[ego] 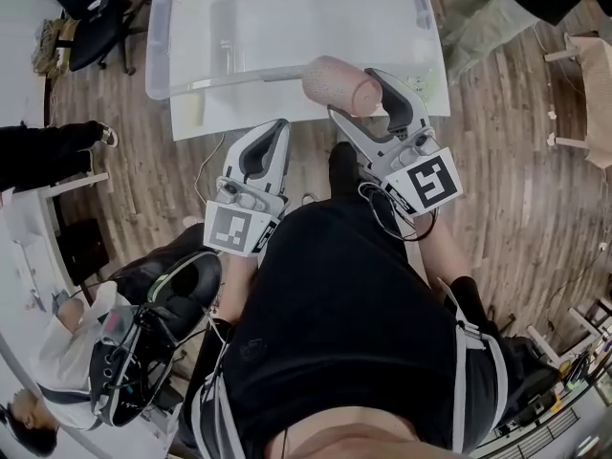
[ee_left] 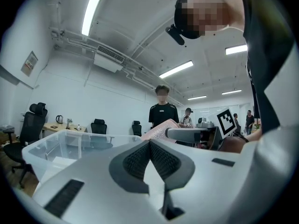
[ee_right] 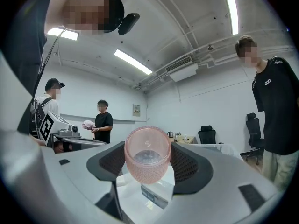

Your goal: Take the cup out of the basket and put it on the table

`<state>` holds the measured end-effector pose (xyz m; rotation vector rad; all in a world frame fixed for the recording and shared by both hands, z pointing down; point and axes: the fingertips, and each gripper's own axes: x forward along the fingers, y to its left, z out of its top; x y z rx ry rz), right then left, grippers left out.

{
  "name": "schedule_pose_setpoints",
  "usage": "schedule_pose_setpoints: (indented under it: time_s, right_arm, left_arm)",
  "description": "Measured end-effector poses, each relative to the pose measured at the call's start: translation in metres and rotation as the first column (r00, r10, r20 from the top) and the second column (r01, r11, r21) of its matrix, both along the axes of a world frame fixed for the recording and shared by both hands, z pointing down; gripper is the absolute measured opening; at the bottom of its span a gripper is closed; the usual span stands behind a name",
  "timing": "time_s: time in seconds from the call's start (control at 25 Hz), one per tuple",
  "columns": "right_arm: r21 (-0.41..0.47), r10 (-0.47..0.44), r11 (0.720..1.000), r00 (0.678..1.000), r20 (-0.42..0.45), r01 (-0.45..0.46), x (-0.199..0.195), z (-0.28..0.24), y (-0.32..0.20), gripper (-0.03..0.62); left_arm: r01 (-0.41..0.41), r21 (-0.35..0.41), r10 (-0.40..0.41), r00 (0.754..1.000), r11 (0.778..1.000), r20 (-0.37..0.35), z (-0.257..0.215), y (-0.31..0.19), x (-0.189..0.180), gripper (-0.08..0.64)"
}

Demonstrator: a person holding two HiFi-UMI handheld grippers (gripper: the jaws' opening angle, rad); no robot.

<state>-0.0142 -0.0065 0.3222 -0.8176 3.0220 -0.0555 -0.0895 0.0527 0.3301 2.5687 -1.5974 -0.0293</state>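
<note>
— What is the right gripper (ego: 361, 96) doing?

— It is clamping the pink cup (ego: 332, 82) between its jaws. The right gripper view is showing both pads pressing the cup's (ee_right: 147, 155) textured sides, with the open mouth facing back toward the camera.

— And where is the cup sitting?

— It is not resting on anything. It is hanging in the air on its side, at the near rim of the clear basket (ego: 159, 76), toward that rim's right end, above the near edge of the white tabletop (ego: 222, 116). I cannot tell whether it is outside the rim.

— Is the left gripper (ego: 275, 130) carrying anything?

— No. Its jaws are meeting at the tips with nothing between them, and it is hovering just off the tabletop's near edge, left of the cup.
</note>
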Motion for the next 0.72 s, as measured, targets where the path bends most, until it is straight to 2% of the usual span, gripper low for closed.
schedule_pose_setpoints:
  time_s: [0.36,0.72]
  right_arm:
    - [-0.032,0.025,0.999,0.999,0.022,-0.025,-0.016,0.004,0.122,0.305]
    - [0.006,0.057,0.998,0.998,0.034,-0.057,0.007,-0.017,0.177,0.305]
  left_arm:
    - [-0.023,-0.026,0.022,0.999,0.999,-0.037,0.015,0.127,-0.02,0.018]
    - [-0.07,-0.02,0.069,0.997,0.997,-0.039,0.01,0.172,0.001,0.018]
